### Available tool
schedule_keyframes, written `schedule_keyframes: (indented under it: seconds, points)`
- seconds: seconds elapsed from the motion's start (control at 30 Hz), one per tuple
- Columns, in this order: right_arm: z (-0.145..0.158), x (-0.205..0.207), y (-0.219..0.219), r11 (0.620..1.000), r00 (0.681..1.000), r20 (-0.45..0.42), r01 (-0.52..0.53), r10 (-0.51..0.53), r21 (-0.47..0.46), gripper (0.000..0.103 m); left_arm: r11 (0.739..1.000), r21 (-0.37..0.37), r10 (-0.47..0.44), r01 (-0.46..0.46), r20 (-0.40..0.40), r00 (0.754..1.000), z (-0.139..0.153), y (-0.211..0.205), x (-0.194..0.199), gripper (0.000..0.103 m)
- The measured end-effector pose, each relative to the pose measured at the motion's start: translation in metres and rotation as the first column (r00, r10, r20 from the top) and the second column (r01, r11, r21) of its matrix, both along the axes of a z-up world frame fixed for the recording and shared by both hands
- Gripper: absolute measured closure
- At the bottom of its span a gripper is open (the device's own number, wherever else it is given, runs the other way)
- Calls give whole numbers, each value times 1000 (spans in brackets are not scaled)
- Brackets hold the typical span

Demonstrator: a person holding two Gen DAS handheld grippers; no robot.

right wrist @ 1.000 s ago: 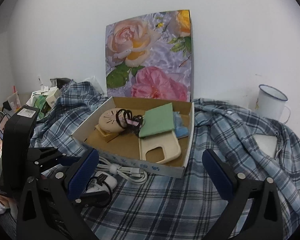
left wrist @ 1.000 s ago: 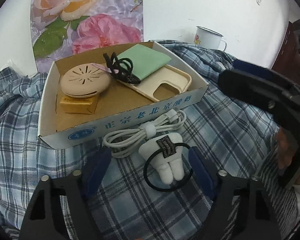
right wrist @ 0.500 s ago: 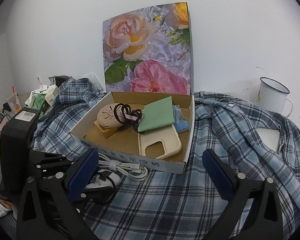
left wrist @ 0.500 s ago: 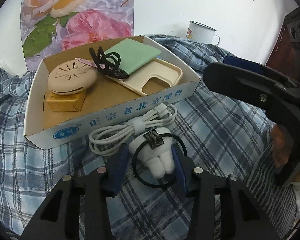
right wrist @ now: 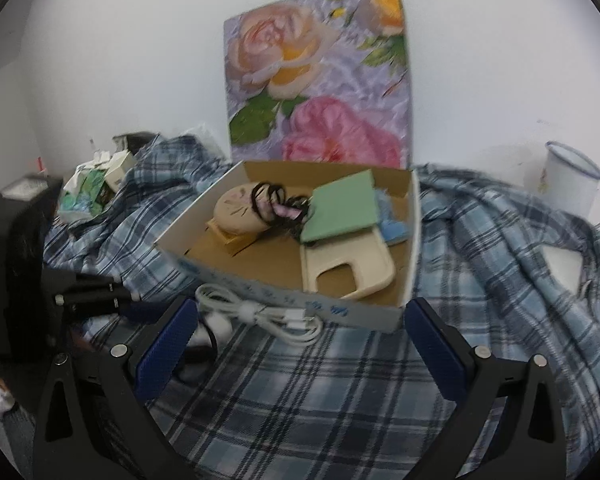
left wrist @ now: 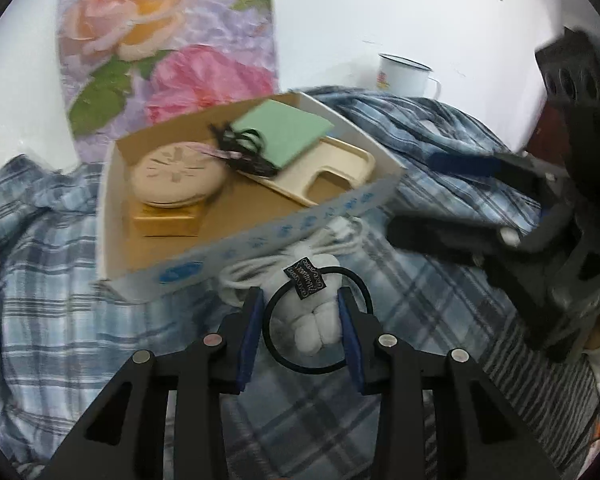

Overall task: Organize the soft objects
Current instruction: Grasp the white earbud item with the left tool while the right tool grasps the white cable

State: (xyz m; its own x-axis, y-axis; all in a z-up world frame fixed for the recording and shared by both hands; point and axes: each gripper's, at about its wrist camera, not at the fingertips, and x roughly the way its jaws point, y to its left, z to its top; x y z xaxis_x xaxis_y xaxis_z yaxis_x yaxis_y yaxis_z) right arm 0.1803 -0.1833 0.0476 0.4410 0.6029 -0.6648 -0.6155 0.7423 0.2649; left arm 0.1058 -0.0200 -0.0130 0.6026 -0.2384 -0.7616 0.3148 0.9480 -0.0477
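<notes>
My left gripper (left wrist: 300, 320) is shut on a white plush hair tie (left wrist: 314, 316) with a black elastic loop and a dark label, held just above the plaid cloth in front of the cardboard box (left wrist: 300, 216). A coiled white cable (left wrist: 260, 268) lies between the tie and the box. The box holds a round beige case (left wrist: 178, 172), black hair ties (left wrist: 244, 148), a green cloth (left wrist: 284, 130) and a cream phone case (left wrist: 328, 172). My right gripper (right wrist: 300, 344) is open and empty, facing the box (right wrist: 340, 308) and cable (right wrist: 268, 314).
A white enamel mug (right wrist: 572, 184) stands at the back right by the wall. A floral board (right wrist: 320, 76) leans behind the box. Small boxes and clutter (right wrist: 100, 188) sit at the left. Blue plaid cloth (right wrist: 300, 400) covers the surface.
My left gripper has closed from wide open onto the white plush hair tie and lifted it slightly. My right gripper has moved closer to the box, still open.
</notes>
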Motion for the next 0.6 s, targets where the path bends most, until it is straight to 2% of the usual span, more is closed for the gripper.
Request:
schedule_keyframes:
  seconds: [0.1,0.17,0.27,0.47,0.6]
  points:
    - [-11,2,5,998,994,-93,-53,56,38,0,999,12,43,-43,14,999,2,14,1,64]
    - [-17,4,8,995,985,-147,-77,86,69,0,997,18,73,-73,-5,997,-4,23,6,64]
    - [-21,6,12,995,984,-156,-85,91,44,0,997,-11,82,-83,-36,996,-10,30,9,64]
    - [-29,14,27,993,981,-158,-113,109,-20,0,995,42,91,-90,-24,996,-12,26,7,64]
    - [-37,17,40,988,975,-174,-150,140,-46,3,995,32,97,-96,-27,995,-10,32,4,64]
